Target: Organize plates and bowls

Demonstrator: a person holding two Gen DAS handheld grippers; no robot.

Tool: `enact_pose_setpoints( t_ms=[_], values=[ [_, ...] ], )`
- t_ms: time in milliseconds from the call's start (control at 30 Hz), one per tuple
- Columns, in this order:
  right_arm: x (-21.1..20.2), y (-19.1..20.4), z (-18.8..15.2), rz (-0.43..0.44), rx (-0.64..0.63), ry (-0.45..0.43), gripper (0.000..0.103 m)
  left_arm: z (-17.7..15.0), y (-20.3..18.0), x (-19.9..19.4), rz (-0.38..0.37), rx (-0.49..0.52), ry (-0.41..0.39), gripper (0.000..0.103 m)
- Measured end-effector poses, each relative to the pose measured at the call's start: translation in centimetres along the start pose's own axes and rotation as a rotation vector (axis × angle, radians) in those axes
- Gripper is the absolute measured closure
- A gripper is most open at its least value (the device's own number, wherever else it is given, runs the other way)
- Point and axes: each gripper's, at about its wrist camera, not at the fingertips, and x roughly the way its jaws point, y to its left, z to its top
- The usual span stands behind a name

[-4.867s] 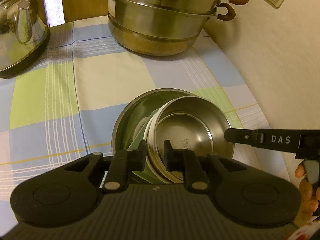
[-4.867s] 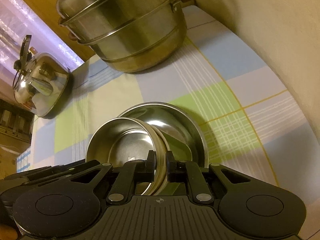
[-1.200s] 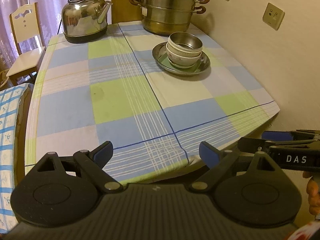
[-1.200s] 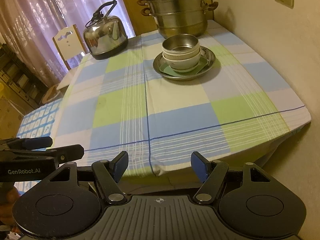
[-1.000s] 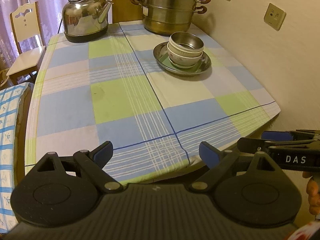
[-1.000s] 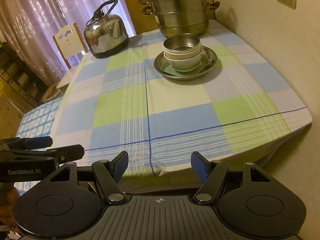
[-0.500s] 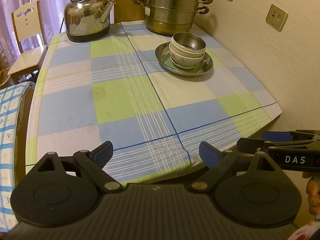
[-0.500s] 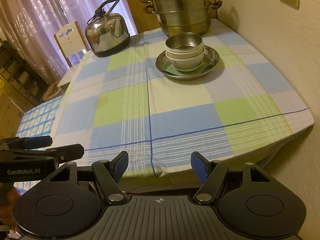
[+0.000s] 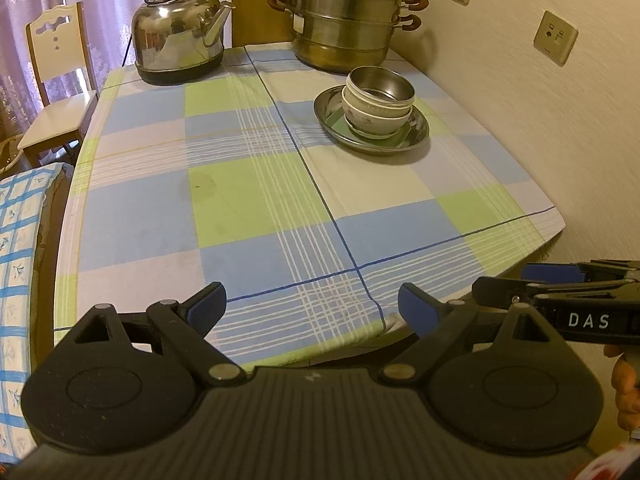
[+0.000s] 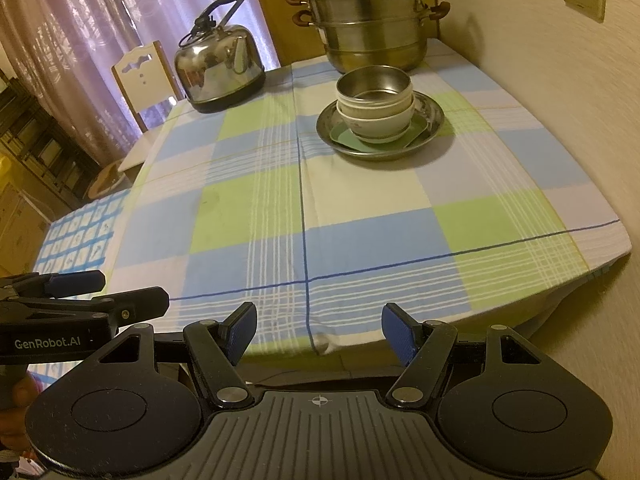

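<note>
A steel bowl point(image 9: 381, 87) point(image 10: 374, 83) tops a stack of white bowls point(image 9: 376, 120) point(image 10: 376, 120). The stack stands on a green plate point(image 10: 348, 138) inside a round steel plate point(image 9: 416, 138) point(image 10: 434, 114) at the far right of the checked table. My left gripper point(image 9: 314, 306) hangs open over the table's near edge, far from the stack, with nothing between its fingers. My right gripper point(image 10: 320, 330) is open too, also at the near edge and empty. Each gripper shows at the side of the other's view.
A steel kettle point(image 9: 178, 42) point(image 10: 218, 66) stands at the far left of the table and a tiered steel steamer pot point(image 9: 344, 28) point(image 10: 370, 20) at the far corner by the wall. A white chair point(image 9: 56, 80) stands to the left, and a blue patterned cloth point(image 9: 16, 240) nearer.
Some seconds ago both grippers were close at the tilted steel bowl on the stack; now they are open and far back. Over the last second the views barely shift.
</note>
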Motion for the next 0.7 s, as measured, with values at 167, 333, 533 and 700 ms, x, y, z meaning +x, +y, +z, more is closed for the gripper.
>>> enact_pose_setpoints(
  t_ms=[167,333,533,700],
  values=[
    [0.12,0.35,-0.02,0.000,-0.002,0.000,0.034,0.01,-0.05,-0.02,-0.001,0.002,-0.001,0.011],
    [0.11,0.30,0.01,0.001,-0.001,0.001,0.034,0.01,-0.03,-0.04,-0.001,0.002,-0.001,0.011],
    [0.06,0.30,0.01,0.002,-0.004,0.000,0.034,0.01,-0.03,-0.06,-0.001,0.002,-0.001,0.011],
    [0.03,0.43,0.02,0.003,-0.005,0.000,0.034,-0.01,-0.07,-0.09,-0.001,0.001,-0.002,0.011]
  ],
)
